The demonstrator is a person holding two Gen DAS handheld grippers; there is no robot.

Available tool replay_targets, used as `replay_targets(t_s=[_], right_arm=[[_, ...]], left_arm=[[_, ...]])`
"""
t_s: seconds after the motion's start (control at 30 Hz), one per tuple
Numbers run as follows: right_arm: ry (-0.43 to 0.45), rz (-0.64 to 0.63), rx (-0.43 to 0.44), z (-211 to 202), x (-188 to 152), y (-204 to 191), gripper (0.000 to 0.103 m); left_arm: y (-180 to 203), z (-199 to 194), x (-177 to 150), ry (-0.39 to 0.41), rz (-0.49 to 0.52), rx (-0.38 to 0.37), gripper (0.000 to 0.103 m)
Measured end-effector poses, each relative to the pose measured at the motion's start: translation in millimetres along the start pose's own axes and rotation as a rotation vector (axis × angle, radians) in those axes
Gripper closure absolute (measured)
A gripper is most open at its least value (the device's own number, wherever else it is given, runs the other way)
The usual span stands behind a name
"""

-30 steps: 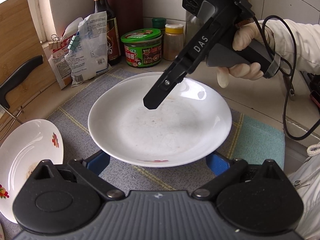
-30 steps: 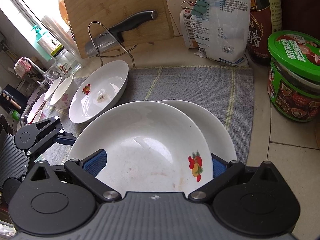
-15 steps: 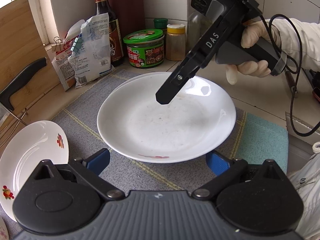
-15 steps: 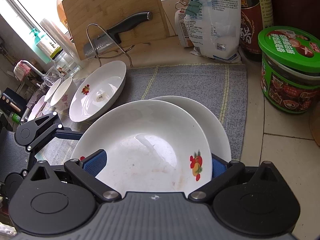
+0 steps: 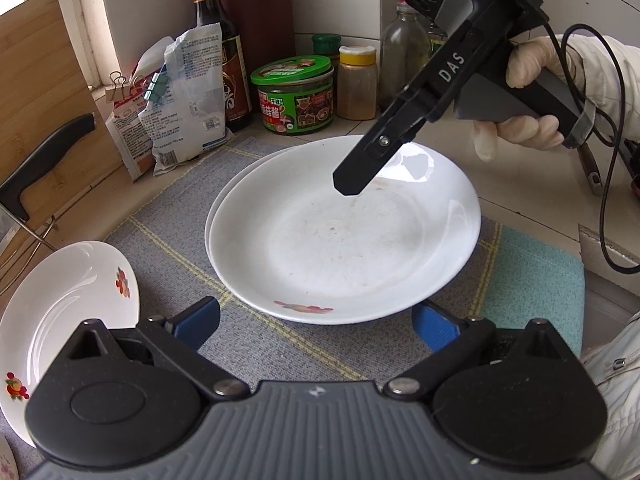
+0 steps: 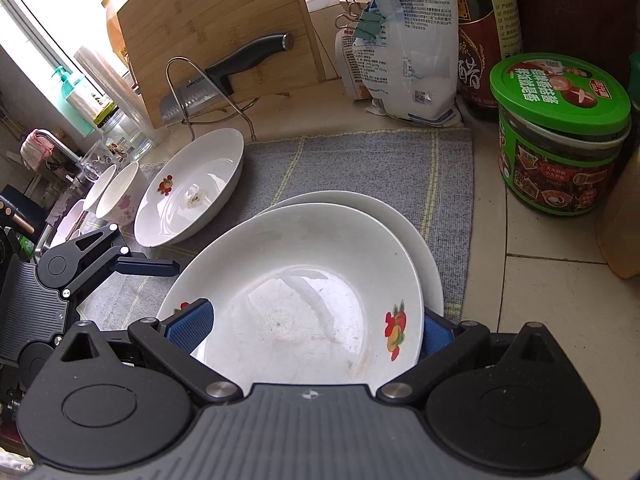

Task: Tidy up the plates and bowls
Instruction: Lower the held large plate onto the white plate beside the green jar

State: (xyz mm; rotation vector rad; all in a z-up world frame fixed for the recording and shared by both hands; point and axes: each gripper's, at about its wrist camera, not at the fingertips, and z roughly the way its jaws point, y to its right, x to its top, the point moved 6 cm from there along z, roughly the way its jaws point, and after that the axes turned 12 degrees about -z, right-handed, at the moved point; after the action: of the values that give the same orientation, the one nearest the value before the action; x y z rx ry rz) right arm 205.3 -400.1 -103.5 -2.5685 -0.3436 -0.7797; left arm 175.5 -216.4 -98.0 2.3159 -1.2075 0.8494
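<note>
Two white plates are stacked on the grey mat point(image 5: 168, 216); the top plate point(image 5: 344, 232) has a fruit print and crumbs, and the lower plate point(image 5: 218, 204) shows only its rim. My left gripper point(image 5: 318, 322) stands open just short of the top plate's near rim, holding nothing. A gloved hand holds my right gripper point(image 5: 352, 184) tilted down over the far side of the top plate. In the right wrist view that gripper point(image 6: 312, 328) is open, its blue pads flanking the top plate point(image 6: 304, 300). A third printed plate point(image 6: 192, 192) lies to the left.
Small bowls point(image 6: 116, 192) stand beyond the third plate. A cutting board with a knife point(image 6: 224, 76) leans on a wire rack. Bags point(image 5: 184, 96), a dark bottle point(image 5: 216, 32), a green-lidded jar point(image 5: 296, 96) and spice jars line the wall. A teal cloth point(image 5: 532, 280) lies on the right.
My left gripper has drawn back from the stacked plates, which now sit farther off. My right gripper has risen and shifted right over the top plate.
</note>
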Motion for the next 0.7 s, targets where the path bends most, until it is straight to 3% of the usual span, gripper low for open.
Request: replay_targets(t_s=[0.7], right_arm=[[-0.054, 0.047, -0.095, -3.8, 7.9, -2.7, 0.000]], left_arm=[[-0.8, 0.5, -0.2, -0.001, -0.022, 0.026, 0.002]])
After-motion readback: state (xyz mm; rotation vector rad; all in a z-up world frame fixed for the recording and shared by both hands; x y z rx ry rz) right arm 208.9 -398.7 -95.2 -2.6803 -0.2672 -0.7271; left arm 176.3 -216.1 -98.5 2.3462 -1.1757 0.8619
